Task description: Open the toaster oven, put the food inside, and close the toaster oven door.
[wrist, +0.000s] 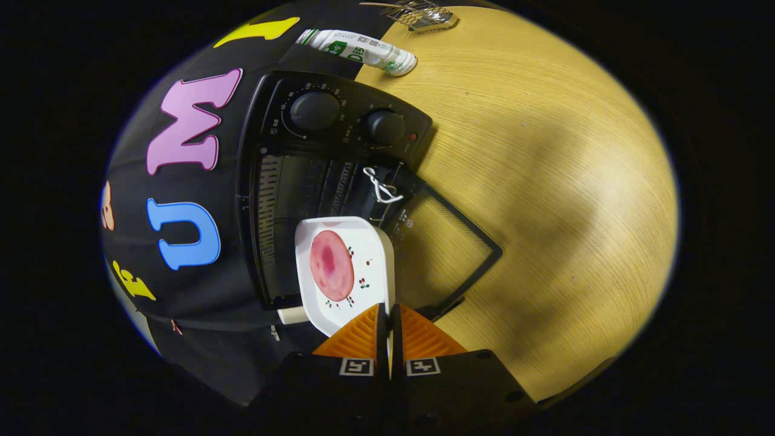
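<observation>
1. So: white square plate w/ rounded corners sits just ahead of the gripper, its near rim caught between the two fingers. Fingers nearly touching, clamped on that rim, so gripper is closed on the plate.
2. On the plate: a round pink slice of ham-like food, lying flat toward the plate's 10 o'clock side. Small cherry prints on the plate around it.
3. Plate is at the mouth of the black toaster oven, its far edge overlapping the opening; can't tell if it rests on anything inside.
4. Oven's glass door w/ black frame is dropped open, at approx 2 o'clock from the plate, lying over the tabletop. White cord loop tied at the door's edge, beyond the plate at 12 o'clock.
5. Two round black knobs on the oven's control panel, further out at 12 o'clock.
6. Light wood-grain table under it all.
7. Far end, beyond the oven: white-and-green tube-shaped pack lying on its side, and a small wire rack past that.
</observation>
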The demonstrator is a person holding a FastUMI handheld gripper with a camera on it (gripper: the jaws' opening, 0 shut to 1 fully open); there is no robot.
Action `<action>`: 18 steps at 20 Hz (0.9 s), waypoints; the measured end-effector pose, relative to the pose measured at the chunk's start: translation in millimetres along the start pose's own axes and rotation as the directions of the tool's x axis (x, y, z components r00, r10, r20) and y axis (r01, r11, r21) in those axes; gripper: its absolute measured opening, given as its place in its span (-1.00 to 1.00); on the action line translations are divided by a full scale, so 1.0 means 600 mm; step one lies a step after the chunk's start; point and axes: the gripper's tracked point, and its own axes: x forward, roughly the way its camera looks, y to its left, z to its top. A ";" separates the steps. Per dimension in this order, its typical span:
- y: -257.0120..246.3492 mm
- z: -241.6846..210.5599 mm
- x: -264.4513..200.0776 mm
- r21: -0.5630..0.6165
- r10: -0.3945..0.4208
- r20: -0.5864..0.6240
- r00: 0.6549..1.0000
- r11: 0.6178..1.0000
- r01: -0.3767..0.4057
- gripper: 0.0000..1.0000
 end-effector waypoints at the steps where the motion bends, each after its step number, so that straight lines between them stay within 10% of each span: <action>1: 0.009 0.006 0.013 0.019 0.005 0.016 1.000 1.000 -0.005 -0.90; 18: 0.153 0.072 0.145 0.146 0.134 0.231 0.964 0.974 -0.170 -0.72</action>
